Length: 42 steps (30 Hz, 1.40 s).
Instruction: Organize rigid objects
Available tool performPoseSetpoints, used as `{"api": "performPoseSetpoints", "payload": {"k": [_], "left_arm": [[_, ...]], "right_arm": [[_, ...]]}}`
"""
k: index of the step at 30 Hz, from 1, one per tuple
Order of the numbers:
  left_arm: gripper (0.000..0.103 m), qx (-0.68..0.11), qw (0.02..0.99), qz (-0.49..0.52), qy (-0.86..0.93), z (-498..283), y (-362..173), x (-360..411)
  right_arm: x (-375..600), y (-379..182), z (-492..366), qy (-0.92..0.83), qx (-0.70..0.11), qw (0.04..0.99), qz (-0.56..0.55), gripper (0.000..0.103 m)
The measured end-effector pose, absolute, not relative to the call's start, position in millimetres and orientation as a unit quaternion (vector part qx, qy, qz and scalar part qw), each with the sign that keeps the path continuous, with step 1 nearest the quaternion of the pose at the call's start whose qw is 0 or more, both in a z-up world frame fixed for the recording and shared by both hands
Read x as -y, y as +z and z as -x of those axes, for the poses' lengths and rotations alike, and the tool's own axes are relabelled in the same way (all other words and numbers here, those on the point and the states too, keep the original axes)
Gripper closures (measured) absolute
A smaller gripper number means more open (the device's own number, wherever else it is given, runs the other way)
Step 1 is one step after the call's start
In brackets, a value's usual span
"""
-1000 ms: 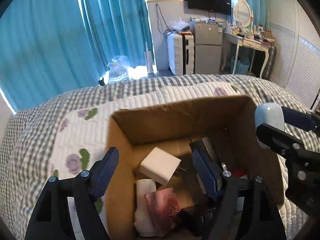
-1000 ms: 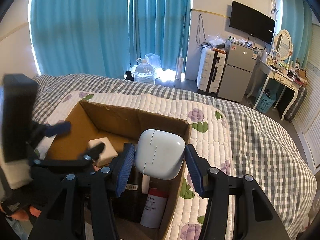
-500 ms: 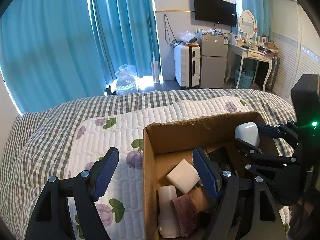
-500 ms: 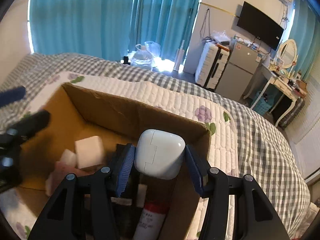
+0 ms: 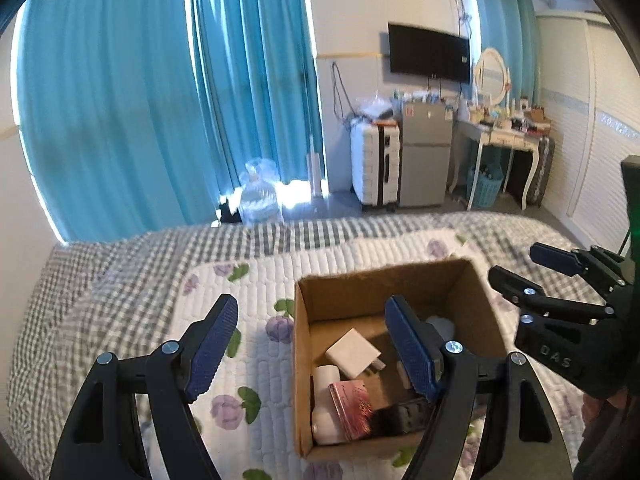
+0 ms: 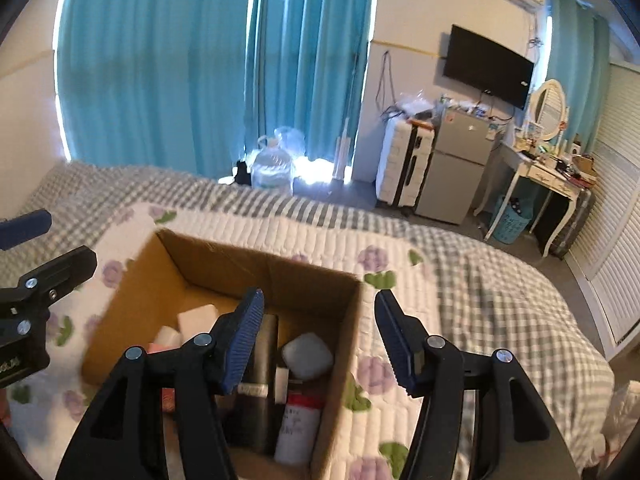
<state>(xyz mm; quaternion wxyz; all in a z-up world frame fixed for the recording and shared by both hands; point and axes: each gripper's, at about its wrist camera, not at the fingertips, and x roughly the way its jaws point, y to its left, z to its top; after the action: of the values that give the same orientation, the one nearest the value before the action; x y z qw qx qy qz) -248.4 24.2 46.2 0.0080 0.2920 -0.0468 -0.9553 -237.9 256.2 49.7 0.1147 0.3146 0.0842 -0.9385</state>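
The cardboard box sits on the floral quilt over the bed. The white earbud case lies inside the box at its right side, beside a black cylinder and a white bottle with a red band; in the left wrist view it is largely hidden behind a finger. The right gripper is above the box's right wall, jaws spread, holding nothing. The left gripper is likewise spread and empty. A white adapter, a pink packet and a dark item lie inside, partly obscured.
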Motion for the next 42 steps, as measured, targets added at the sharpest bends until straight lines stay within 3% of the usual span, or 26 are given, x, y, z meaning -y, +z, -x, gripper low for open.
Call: {"api": "performPoseSetpoints", "payload": {"k": [9, 15, 17, 24, 25, 27, 31, 42], "left_arm": [[0.024, 0.069, 0.009, -0.189, -0.979, 128, 114, -23], [0.024, 0.065, -0.005, -0.138, -0.988, 73, 120, -23], [0.024, 0.061, -0.009, -0.131, -0.99, 66, 115, -22], [0.023, 0.037, -0.009, -0.134, -0.99, 79, 64, -10], [0.02, 0.035, -0.007, -0.135, -0.99, 79, 56, -9], [0.004, 0.033, 0.001, -0.13, -0.991, 82, 44, -6], [0.0, 0.02, 0.013, -0.132, -0.991, 89, 16, 2], [0.0, 0.024, 0.014, -0.17, -0.985, 91, -24, 9]], "right_arm": [[-269, 150, 101, -0.967, -0.088, 0.121, -0.208, 0.045], [-261, 173, 21, -0.976, -0.086, 0.124, -0.158, 0.044], [-258, 173, 7, -0.978, -0.082, 0.116, -0.152, 0.04], [-258, 130, -12, -0.984, -0.024, 0.113, -0.132, 0.026], [-258, 123, -9, -0.984, -0.024, 0.113, -0.134, 0.026], [-259, 102, 1, -0.985, -0.024, 0.108, -0.136, 0.018], [-263, 61, 15, -0.986, -0.002, 0.094, -0.137, 0.0], [-259, 19, 31, -0.983, -0.002, 0.07, -0.169, 0.0]]}}
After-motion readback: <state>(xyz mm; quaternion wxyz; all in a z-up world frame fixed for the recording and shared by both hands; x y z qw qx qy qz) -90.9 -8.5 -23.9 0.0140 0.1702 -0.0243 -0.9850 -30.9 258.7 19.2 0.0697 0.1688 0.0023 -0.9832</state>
